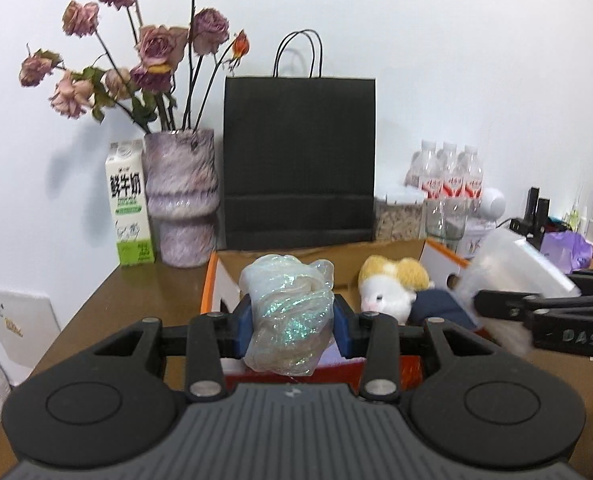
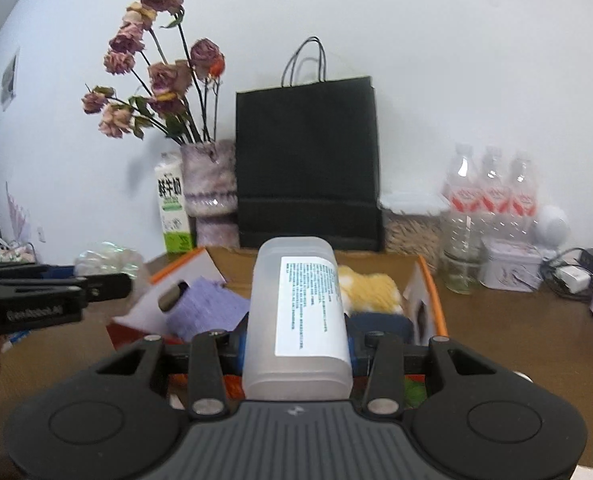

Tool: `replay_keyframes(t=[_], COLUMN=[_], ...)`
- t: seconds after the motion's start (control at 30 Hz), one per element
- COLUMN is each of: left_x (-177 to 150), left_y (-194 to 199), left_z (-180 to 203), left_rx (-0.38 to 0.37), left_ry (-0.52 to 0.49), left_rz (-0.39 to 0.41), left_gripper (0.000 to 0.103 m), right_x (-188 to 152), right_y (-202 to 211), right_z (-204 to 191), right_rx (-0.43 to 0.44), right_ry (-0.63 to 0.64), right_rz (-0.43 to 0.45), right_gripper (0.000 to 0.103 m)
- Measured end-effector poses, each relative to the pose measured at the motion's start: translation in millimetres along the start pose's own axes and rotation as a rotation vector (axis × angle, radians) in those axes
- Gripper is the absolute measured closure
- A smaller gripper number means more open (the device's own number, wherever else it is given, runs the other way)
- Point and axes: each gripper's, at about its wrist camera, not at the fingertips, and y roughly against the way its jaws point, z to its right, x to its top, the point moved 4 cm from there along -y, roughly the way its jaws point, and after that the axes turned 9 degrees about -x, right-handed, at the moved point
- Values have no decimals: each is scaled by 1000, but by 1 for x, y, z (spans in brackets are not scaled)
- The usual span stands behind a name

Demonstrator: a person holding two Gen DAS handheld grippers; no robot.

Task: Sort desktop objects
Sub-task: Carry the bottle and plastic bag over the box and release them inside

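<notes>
**A:** Your left gripper [image 1: 292,320] is clamped on the crumpled iridescent film [image 1: 290,312], jaws part-way closed with the pads pressing its sides. It hangs over the near edge of the cardboard box [image 1: 396,246]. That film is soft; squeeze less and it could slide out.

**B:** And your right gripper [image 2: 296,340] pinches the frosted plastic bottle [image 2: 296,312] low down, its top pointing toward the box's far edge. Held that low, it may pivot or slip.

**A:** Watch the plush toy [image 1: 392,284] already inside; a drop onto it might bounce the bottle onto the table [image 1: 136,292].

**B:** Your grippers are near each other, so you risk knocking them together.
</notes>
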Motion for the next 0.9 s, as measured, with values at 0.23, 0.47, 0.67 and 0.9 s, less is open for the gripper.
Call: replay_keyframes(t=[0.23,0.47,0.67,0.9], left_x=[7,11,5,-12], left_y=[-24,-57,-80,-94], left_z=[-2,-14,-21,-23], left_rx=[27,52,70,80], left_ry=[9,43,60,45], left_rz=[3,-20,-69,-139], left_gripper=[63,63,63,63], right_x=[19,27,18,1], right_y=[-30,-72,-102,-116], right_z=[-23,-33,-31,-29], right_rx=[23,-2,-25,-57], right_ry=[4,-7,-26,-7], right_rz=[22,5,-62,-121], right_gripper=[63,63,63,63])
